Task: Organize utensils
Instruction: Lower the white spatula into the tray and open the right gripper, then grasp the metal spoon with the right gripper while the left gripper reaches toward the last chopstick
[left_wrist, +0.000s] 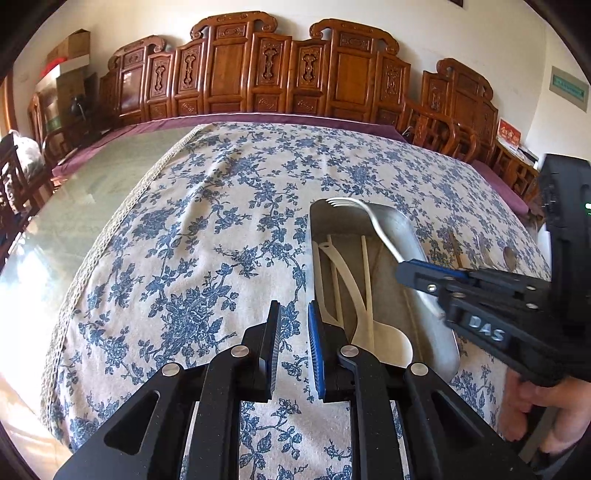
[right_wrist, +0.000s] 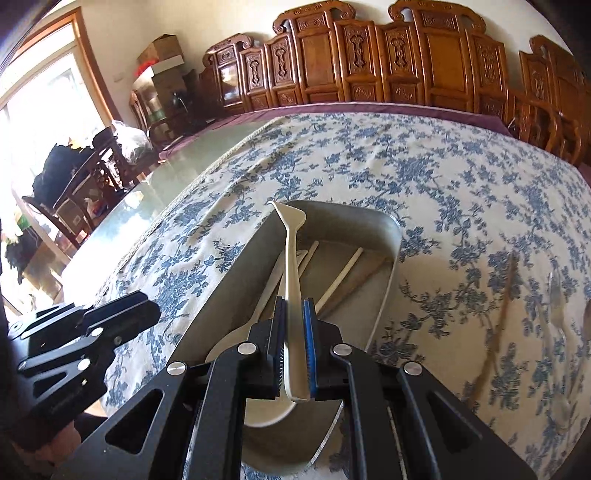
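A metal tray (left_wrist: 424, 254) lies on the blue-flowered cloth and holds a white spoon (left_wrist: 384, 347) and pale chopsticks (left_wrist: 367, 288). My right gripper (left_wrist: 402, 269) comes in from the right, shut on the handle of a metal fork (left_wrist: 354, 210) whose tines hang over the tray's far end. In the right wrist view the fork (right_wrist: 293, 280) is clamped between the pads of the right gripper (right_wrist: 295, 332), above the tray (right_wrist: 391, 236), the spoon (right_wrist: 266, 410) and the chopsticks (right_wrist: 340, 273). My left gripper (left_wrist: 293, 332) hovers over the cloth just left of the tray, a narrow gap between its fingers, holding nothing. It also shows as the left gripper (right_wrist: 147, 314) at that view's left edge.
Right of the tray, loose on the cloth, lie a wooden chopstick (right_wrist: 498, 317), a blurred fork (right_wrist: 554, 306) and a spoon (left_wrist: 509, 254). A hand (left_wrist: 535, 406) grips the right tool. Carved wooden chairs (left_wrist: 258, 74) line the table's far side. Bare glass tabletop (left_wrist: 92, 206) lies left of the cloth.
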